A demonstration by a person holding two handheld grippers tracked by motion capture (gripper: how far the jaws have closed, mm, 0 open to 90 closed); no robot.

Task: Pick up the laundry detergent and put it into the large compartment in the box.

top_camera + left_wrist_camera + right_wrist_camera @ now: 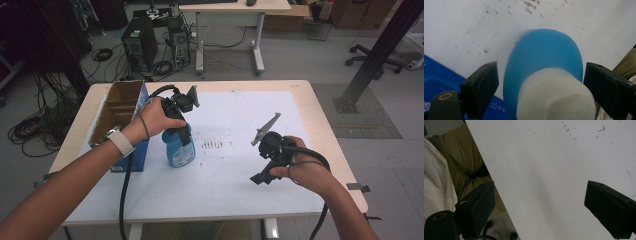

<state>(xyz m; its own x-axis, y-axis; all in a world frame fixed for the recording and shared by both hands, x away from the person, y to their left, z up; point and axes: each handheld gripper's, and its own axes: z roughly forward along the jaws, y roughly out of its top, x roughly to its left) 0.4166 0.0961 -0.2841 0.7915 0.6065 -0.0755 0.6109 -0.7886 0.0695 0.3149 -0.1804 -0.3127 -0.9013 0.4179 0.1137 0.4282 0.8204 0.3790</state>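
A blue plastic bottle (179,152) with a white cap stands upright on the white sheet (240,195), just right of a box. My left gripper (180,131) reaches down over its top. In the left gripper view the blue bottle (544,50) and its white cap (554,97) lie between the jaws of my left gripper (541,65). A gap shows on the left side, while the cap sits close against the right jaw. My right gripper (260,177) hovers above the sheet's right part. In the right gripper view my right gripper (540,184) is open with nothing between its jaws.
An open cardboard box with blue sides (119,107) stands at the table's left edge, next to the bottle. Dark smudges (212,145) mark the middle of the sheet. Beyond the table are a computer tower (140,45), cables and a desk (235,7).
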